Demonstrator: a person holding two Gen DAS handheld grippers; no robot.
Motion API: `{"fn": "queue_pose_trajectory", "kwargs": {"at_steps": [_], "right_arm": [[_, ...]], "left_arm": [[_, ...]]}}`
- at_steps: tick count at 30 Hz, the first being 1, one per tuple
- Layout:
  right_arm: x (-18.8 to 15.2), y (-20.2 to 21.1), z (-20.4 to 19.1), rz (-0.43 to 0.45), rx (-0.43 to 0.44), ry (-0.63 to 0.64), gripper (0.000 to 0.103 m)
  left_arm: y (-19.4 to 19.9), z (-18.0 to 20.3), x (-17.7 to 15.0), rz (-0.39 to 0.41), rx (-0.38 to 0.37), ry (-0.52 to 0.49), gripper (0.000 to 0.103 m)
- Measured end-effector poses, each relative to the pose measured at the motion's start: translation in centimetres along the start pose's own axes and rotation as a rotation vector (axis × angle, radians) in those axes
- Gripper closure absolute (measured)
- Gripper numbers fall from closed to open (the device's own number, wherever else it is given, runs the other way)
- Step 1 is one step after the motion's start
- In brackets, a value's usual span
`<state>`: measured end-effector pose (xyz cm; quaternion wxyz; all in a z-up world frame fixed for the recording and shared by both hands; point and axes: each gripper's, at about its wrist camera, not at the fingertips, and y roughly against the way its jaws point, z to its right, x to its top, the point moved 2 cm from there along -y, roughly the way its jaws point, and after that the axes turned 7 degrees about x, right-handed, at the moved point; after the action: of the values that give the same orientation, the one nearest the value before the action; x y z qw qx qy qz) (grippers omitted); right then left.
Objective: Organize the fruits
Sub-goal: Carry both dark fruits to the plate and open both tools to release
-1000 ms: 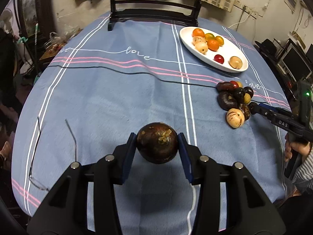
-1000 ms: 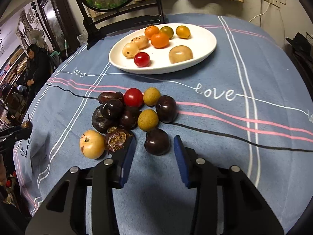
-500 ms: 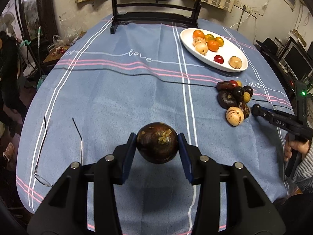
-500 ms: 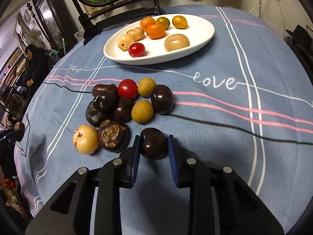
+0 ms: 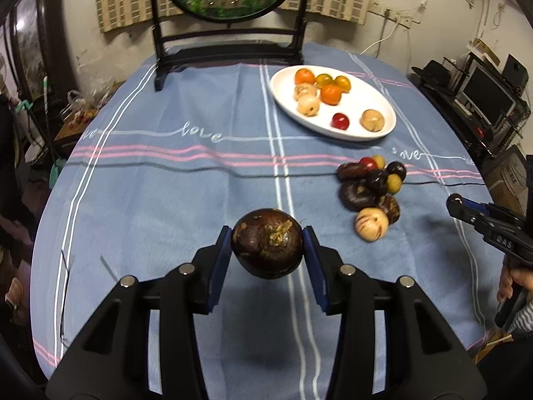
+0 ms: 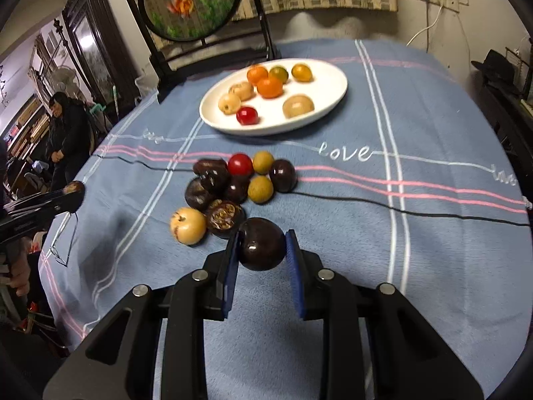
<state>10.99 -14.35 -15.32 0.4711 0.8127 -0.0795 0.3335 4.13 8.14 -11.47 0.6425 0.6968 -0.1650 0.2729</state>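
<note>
Round tabletop [image 5: 166, 200] under soft blue striped cloth, cluttered dim room.
Left gripper [image 5: 268, 245] clamps a rough brown fruit [image 5: 266, 241]; right gripper [image 6: 261, 250] pinches a glossy dark, possibly plum-like, fruit [image 6: 261, 243] beside the fruit pile [image 6: 233, 183].

Landmark: plate [image 6: 333, 100], on the tablecloth [image 6: 433, 250] toward the far side, seven fruits in it. Behind the plate, to its left: round framed screen on a stand [image 6: 190, 6]. Fruit pile [image 6: 233, 186] on the cloth, in front of the plate. Nearer still: right gripper [image 6: 262, 250] with one fruit [image 6: 261, 248]; far left of the plate, left gripper [image 5: 267, 243] with another fruit [image 5: 266, 241].
</note>
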Motion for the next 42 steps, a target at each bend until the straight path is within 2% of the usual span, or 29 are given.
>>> {"fn": "queue_pose_trajectory", "kwargs": {"at_steps": [7,15,23,31,42], "right_arm": [[0.8,2.7,-0.3,0.052,-0.023,0.004,0.075],[2.1,2.7,0.0,0.071,-0.029,0.008,0.075],[4.6,0.9,-0.1,0.068,-0.002,0.036,0.075],[8.7,-1.5,0.7,0.082,0.017,0.061,0.075],[14.4,-5.8,3.3,0.106,0.017,0.064,0.075]], "left_arm": [[-0.6,1.7,2.5,0.028,-0.035,-0.039,0.059],[-2.2,3.5,5.0,0.036,-0.06,-0.072,0.059],[-4.2,4.9,7.3,0.024,-0.066,-0.096,0.059],[-7.1,6.2,10.2,0.005,-0.074,-0.109,0.059],[-12.3,9.4,14.7,-0.02,-0.128,-0.132,0.059]]}}
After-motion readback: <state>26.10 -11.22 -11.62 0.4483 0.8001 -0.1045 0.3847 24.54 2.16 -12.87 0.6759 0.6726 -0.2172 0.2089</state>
